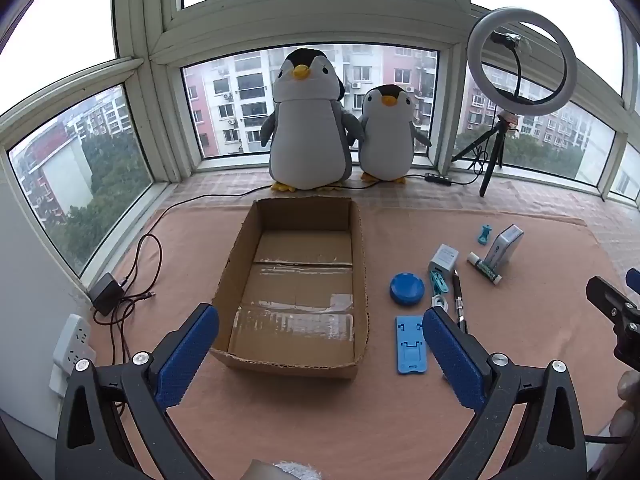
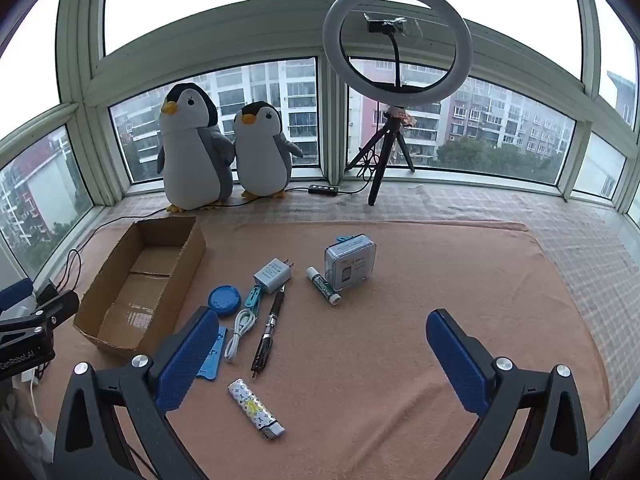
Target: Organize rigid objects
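Note:
An open, empty cardboard box (image 1: 296,280) (image 2: 140,284) lies on the pink cloth. To its right are small items: a blue round tin (image 2: 225,300), a grey charger (image 2: 273,275), a teal clip (image 2: 253,298), a white cable (image 2: 240,330), a dark pen (image 2: 269,330), a lip balm stick (image 2: 323,285), a small clear box (image 2: 350,262), a blue phone stand (image 1: 411,344) and a patterned lighter (image 2: 256,408). My left gripper (image 1: 320,356) hovers open over the box's near end. My right gripper (image 2: 322,360) is open above the cloth, with the lighter lying below it.
Two plush penguins (image 1: 308,120) (image 1: 386,134) stand on the sill behind the box. A ring light on a tripod (image 2: 396,48) stands at the back right. A power strip (image 1: 72,340), an adapter and cables lie at the left. A blue clip (image 1: 485,234) lies by the clear box.

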The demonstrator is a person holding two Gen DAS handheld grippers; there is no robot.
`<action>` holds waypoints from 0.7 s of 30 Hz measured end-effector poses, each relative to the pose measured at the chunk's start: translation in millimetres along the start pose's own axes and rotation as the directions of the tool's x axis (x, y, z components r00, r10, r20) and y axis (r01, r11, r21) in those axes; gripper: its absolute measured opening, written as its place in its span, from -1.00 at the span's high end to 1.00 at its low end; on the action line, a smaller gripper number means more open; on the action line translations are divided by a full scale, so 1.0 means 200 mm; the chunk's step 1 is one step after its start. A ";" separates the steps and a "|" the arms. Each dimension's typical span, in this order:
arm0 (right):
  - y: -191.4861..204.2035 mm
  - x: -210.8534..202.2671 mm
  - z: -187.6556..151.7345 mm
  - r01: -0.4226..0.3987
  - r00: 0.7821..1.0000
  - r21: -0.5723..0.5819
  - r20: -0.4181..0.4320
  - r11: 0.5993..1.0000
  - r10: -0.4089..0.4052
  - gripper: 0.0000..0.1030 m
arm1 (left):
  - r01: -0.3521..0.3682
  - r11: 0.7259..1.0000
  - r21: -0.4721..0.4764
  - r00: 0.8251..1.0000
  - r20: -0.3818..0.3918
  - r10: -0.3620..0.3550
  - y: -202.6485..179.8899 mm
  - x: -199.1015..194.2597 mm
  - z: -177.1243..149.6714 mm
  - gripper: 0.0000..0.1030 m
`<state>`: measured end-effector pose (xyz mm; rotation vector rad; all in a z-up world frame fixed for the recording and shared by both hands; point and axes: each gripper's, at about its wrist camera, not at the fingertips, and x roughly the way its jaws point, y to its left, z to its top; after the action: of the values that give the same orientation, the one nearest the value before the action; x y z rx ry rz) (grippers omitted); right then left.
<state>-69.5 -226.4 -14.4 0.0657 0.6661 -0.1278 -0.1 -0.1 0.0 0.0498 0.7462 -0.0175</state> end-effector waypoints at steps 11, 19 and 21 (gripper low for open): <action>-0.01 0.02 -0.02 0.003 1.000 -0.005 -0.003 1.000 -0.003 -0.99 | 0.004 1.000 -0.003 1.000 -0.004 -0.004 0.01 0.00 0.02 -1.00; 0.00 0.02 -0.02 0.010 1.000 -0.011 -0.004 1.000 -0.010 -0.99 | -0.003 1.000 -0.005 1.000 0.002 0.003 0.01 -0.01 0.02 -1.00; 0.00 0.02 -0.02 0.010 1.000 -0.010 -0.005 1.000 -0.010 -0.99 | -0.006 1.000 -0.007 1.000 0.004 0.006 0.01 -0.02 0.02 -1.00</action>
<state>-69.3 -225.9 -20.5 0.0534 0.6717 -0.1336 0.6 2.2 5.4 0.0449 0.7420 -0.0092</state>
